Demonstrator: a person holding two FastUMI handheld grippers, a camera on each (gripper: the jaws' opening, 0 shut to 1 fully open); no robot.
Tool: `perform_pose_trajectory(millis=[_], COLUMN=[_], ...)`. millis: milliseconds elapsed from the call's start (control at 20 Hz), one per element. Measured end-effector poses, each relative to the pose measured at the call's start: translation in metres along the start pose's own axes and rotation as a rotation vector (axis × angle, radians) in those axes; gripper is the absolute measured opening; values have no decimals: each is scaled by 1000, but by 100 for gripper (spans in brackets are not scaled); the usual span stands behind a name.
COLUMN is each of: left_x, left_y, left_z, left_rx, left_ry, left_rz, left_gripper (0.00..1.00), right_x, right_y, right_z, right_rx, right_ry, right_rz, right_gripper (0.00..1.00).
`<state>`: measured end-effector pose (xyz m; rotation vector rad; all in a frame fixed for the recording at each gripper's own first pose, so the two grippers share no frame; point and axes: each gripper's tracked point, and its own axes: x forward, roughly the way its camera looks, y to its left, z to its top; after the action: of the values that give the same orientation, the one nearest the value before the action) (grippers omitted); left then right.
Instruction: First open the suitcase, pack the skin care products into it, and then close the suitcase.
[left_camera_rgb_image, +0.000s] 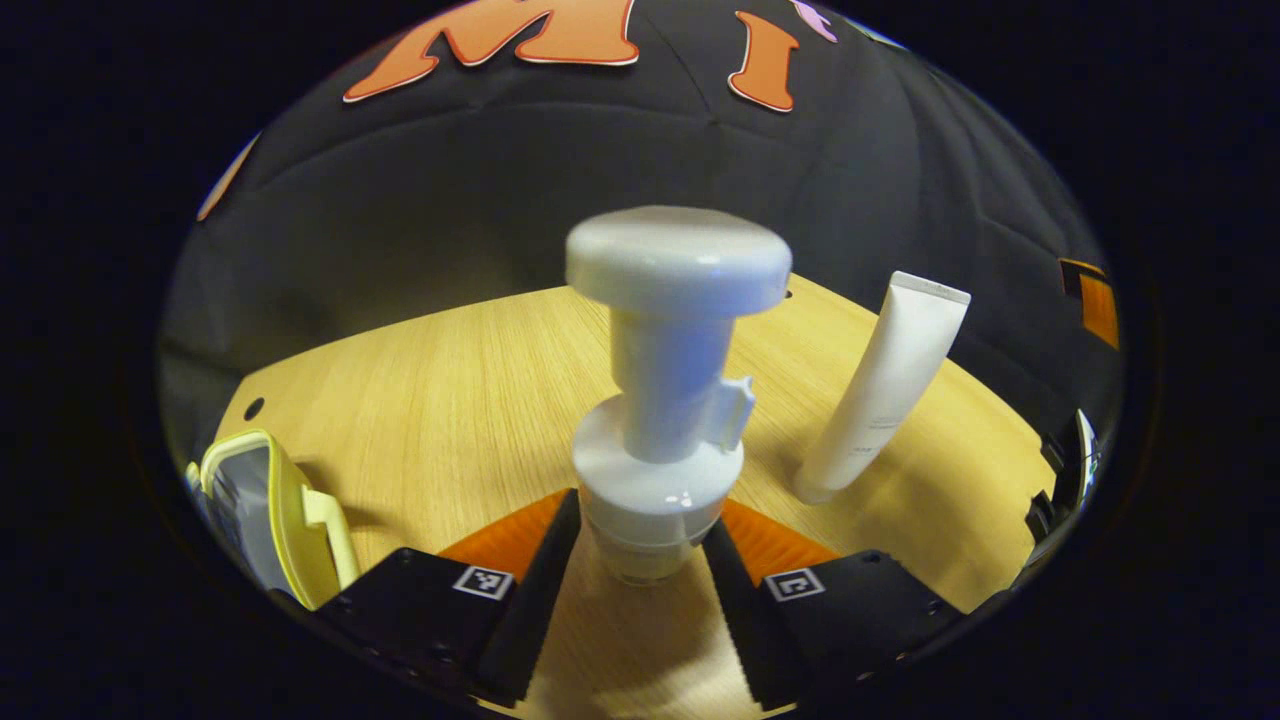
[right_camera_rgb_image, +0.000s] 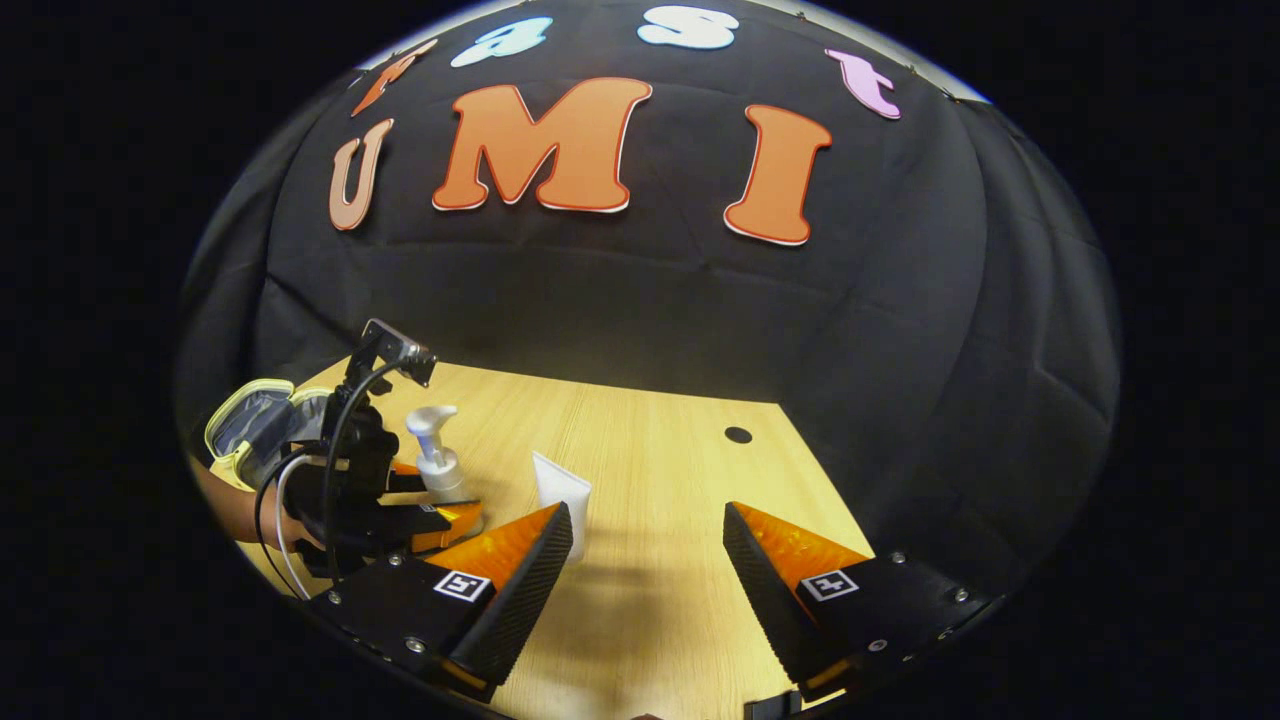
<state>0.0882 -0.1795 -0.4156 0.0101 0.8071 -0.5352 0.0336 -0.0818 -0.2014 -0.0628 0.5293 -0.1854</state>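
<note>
White pump bottle (left_camera_rgb_image: 665, 400): upright on the wooden table (left_camera_rgb_image: 450, 390), sitting between the left gripper's fingers. This is the landmark for everything below.
Grip on bottle: left gripper (left_camera_rgb_image: 640, 560) has its jaws narrowed around the clear lower body, under the collar. Looks like both fingers are touching it, though contact is partly hidden by the collar (so I judge it as held, not proven).
Why low grip: my read is that grabbing the body rather than the pump head keeps the head from depressing and the bottle from tipping on lift.
White tube (left_camera_rgb_image: 885, 390): stands on its cap, leaning slightly, just beside the bottle on the side away from the suitcase. Free, nothing touching it; probably the next item to pack.
Suitcase (left_camera_rgb_image: 265, 510): yellow-rimmed, lid up, grey lining visible, on the far side of the bottle from the tube. Already open, so the drop path from the bottle is short.
Left arm pose: in the right gripper view the left gripper (right_camera_rgb_image: 430, 515) sits low and roughly level at the bottle (right_camera_rgb_image: 436, 455), a hand (right_camera_rgb_image: 235, 510) behind it, cable trailing.
Right gripper (right_camera_rgb_image: 645, 560): fingers spread wide, holding nothing, hovering over bare table well apart from the bottle, pointing toward the booth wall. The tube (right_camera_rgb_image: 562, 495) is just past its one fingertip (parked, I'd guess).
Stage: opening done, packing in hand, closing not started.
</note>
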Motion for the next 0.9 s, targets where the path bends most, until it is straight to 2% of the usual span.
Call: perform_pose_trajectory(millis=[100, 150, 450, 900], left_x=[-2, 0, -34, -119], left_y=[1, 2, 17, 73], left_z=[1, -1, 23, 78], left_rx=[3, 3, -52, -60], left_ry=[2, 10, -34, -146], left_rz=[0, -1, 30, 148], left_gripper=[64, 63, 61, 62], right_x=[13, 20, 54, 95], right_y=[10, 14, 31, 55], right_z=[-8, -13, -52, -79], right_rx=[10, 14, -9, -59], right_ry=[23, 36, 128, 188], right_rz=[23, 34, 99, 173], right_gripper=[97, 97, 97, 98])
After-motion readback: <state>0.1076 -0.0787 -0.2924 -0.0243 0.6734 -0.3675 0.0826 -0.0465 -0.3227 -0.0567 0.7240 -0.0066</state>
